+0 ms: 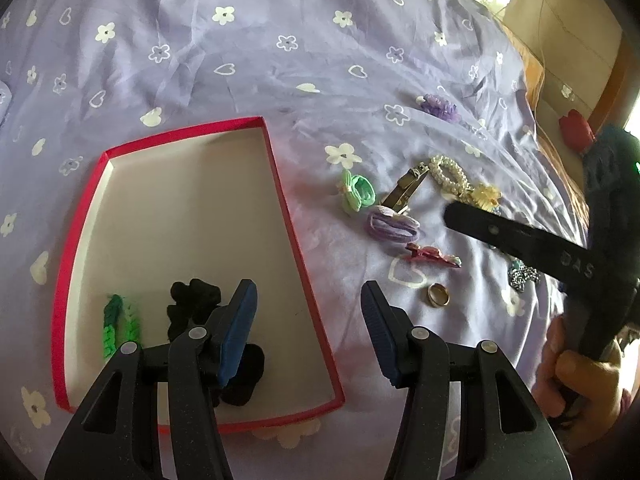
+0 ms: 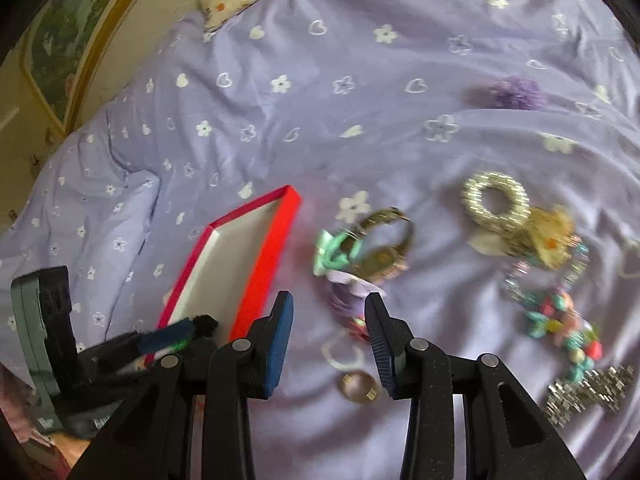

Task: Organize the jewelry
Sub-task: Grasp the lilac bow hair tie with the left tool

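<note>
The job looks only just begun. The red box (image 1: 280, 184) sits on the bed (image 1: 240, 60) with just 2 kinds of things inside: a green braided band (image 1: 120, 324) and some black hair ties (image 1: 192, 300). Most of the pieces are not put away yet and lie on the sheet beside the box: a green bow tie (image 1: 357, 191), a watch (image 1: 404, 192), a pearl bracelet (image 1: 448, 174), a purple hair tie (image 1: 394, 224), a pink clip (image 1: 432, 255) and a gold ring (image 1: 439, 294). The left tongs (image 1: 309, 336) are wide open and hold nothing, hanging over the near right edge of the box. The right tongs (image 2: 329, 344) are wide open and empty too, and the ring (image 2: 359, 387) lies on the sheet right between their 2 fingers, so I think it goes next.
</note>
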{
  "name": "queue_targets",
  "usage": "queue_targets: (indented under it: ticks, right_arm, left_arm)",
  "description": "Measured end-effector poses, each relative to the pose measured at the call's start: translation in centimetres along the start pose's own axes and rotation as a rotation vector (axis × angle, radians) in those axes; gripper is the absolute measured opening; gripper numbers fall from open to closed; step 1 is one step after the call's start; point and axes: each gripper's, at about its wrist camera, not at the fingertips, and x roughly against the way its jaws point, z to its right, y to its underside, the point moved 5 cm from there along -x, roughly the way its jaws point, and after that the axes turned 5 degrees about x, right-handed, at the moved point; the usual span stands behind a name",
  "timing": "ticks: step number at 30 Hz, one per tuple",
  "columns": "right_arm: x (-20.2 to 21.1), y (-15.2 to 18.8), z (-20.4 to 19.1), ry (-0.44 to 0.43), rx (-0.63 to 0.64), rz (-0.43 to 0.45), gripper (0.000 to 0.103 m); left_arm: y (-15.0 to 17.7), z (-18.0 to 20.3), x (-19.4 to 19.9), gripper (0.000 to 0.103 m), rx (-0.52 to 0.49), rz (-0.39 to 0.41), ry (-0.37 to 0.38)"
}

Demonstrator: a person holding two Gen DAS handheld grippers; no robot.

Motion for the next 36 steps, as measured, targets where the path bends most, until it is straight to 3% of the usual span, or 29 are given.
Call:
queue_targets:
  ticks: [5,9,13,15,16,20,23,25,32,34,35,36]
  right_arm:
    - [-3.3,-1.3,0.0,-0.052,-0.019,-0.032,0.038]
    - [-4.3,-2.5,2.0,0.002,-0.034,-0.025,0.038]
    - [-3.7,-3.2,5.1,0.037,-0.09,0.001,0.039]
    - [-3.0,-3.2,6.3,0.049,-0.109,0.011,0.039]
    - [-2.7,-3.2,6.7,0.053,-0.117,0.014,0.04]
    - [-1.4,-2.3,7.8,0.022,-0.145,0.015,0.04]
    - [-0.2,-1.8,8.8,0.094,-0.136,0.03,0.04]
    - [-0.1,-2.1,8.7,0.058,-0.136,0.038,0.04]
    - [-2.0,-3.9,8.5,0.056,-0.096,0.004,0.04]
    - [-2.3,-3.7,8.8,0.065,-0.09,-0.012,0.04]
    - [-2.2,-3.5,8.9,0.071,-0.09,-0.018,0.04]
    - [-2.1,-3.2,9.0,0.073,-0.088,-0.023,0.04]
  left_arm:
    - [-0.2,0.4,-0.8,0.053,-0.007,-0.011,0.005]
    - [-0.8,1.2,-1.9,0.053,-0.016,-0.024,0.014]
    - [-1.5,2.4,-3.4,0.053,-0.031,-0.038,0.03]
    - [-2.1,3.0,-4.0,0.065,-0.045,-0.031,0.015]
    - [-2.3,3.4,-4.2,0.066,-0.053,-0.027,0.012]
    - [-3.2,5.0,-5.6,0.066,-0.073,-0.043,0.041]
    - [-3.7,6.3,-6.2,0.066,-0.115,-0.036,0.035]
    - [-3.8,6.7,-6.7,0.066,-0.125,-0.04,0.03]
    - [-3.9,7.1,-8.9,0.065,-0.121,-0.059,0.031]
    - [-3.9,7.0,-9.5,0.054,-0.109,-0.066,0.047]
    - [-4.0,6.9,-9.9,0.033,-0.103,-0.08,0.061]
    - [-3.9,6.9,-10.1,0.019,-0.098,-0.09,0.063]
